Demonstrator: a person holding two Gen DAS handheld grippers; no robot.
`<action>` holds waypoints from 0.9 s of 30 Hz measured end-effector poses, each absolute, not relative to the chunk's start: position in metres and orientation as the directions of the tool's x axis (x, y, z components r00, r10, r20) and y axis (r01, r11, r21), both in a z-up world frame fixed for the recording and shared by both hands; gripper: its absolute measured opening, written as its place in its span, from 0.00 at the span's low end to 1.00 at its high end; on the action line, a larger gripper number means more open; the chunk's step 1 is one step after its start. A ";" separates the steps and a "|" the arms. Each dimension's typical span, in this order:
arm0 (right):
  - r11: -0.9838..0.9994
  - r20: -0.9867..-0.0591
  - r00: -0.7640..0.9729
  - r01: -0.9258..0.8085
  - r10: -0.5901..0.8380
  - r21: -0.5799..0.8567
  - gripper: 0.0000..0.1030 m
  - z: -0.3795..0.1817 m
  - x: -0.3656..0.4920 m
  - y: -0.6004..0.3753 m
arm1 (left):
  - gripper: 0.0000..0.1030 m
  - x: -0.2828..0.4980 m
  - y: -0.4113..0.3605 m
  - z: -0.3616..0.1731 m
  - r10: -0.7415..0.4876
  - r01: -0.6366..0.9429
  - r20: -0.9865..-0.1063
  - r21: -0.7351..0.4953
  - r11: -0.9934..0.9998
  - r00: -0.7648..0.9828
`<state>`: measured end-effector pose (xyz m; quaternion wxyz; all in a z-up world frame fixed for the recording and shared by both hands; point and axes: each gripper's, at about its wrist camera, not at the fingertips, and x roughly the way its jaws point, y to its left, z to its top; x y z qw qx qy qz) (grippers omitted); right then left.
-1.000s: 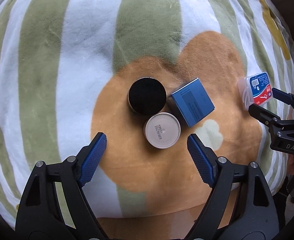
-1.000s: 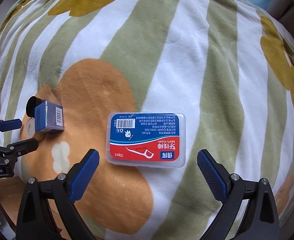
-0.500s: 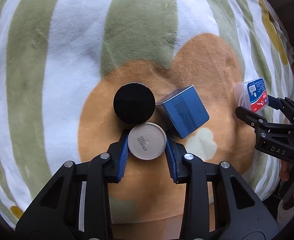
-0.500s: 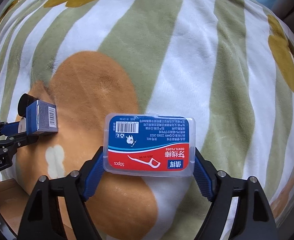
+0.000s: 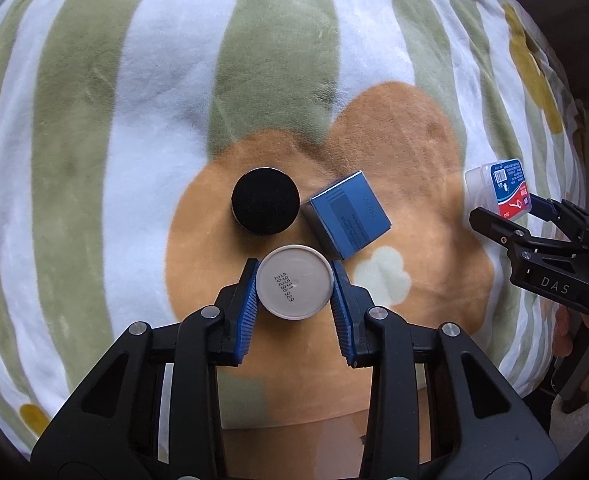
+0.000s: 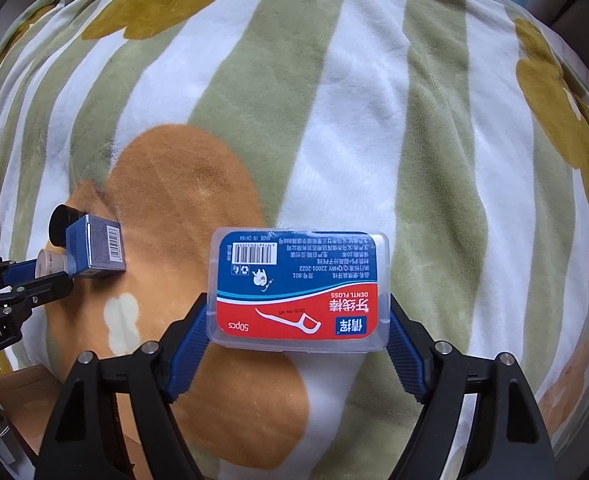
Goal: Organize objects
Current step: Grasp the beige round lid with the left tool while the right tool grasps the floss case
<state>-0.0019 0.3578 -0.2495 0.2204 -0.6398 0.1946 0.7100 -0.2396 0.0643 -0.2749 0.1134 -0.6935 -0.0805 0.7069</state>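
Both tongs have been closed since the earlier frame, left tongs (image 5: 293,289) clamped on the beige jar (image 5: 293,282), right tongs (image 6: 297,338) clamped on the floss box (image 6: 299,286); the black jar (image 5: 265,200) at 11 o'clock of the beige jar and the blue carton (image 5: 348,214) at 1 o'clock remain unsorted on the blanket (image 5: 134,120).

My left wrist cam looks steeply down, close over the blanket (image 5: 142,128); right wrist cam looks straight down, close too. Both share the orange flower patch (image 5: 414,152), blue box (image 5: 348,214) & floss box (image 6: 300,288); each cam sees the other gripper at its edge.

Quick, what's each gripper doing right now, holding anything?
Left gripper: closed on the round beige jar.
Right gripper: closed on the dental floss box.
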 end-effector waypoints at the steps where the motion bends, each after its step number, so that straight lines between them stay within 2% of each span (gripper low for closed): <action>1: -0.827 -0.994 -0.087 -0.562 0.066 -0.005 0.74 -0.246 0.000 0.357 | 0.30 -0.237 0.062 -0.272 0.275 -0.049 -0.961 -0.274 -0.961 -0.018; 10: -0.816 -0.984 -0.155 -0.577 0.088 0.018 0.74 -0.191 0.024 0.339 | 0.30 -0.226 0.048 -0.225 0.306 -0.050 -0.948 -0.303 -0.952 -0.085; 18: -0.817 -0.968 -0.229 -0.575 0.105 0.047 0.74 -0.145 0.011 0.314 | 0.30 -0.166 0.013 -0.162 0.328 -0.072 -0.932 -0.321 -0.944 -0.154; 27: -0.833 -0.950 -0.287 -0.551 0.126 0.056 0.74 -0.098 0.052 0.247 | 0.30 -0.092 -0.004 -0.119 0.349 -0.099 -0.918 -0.335 -0.937 -0.191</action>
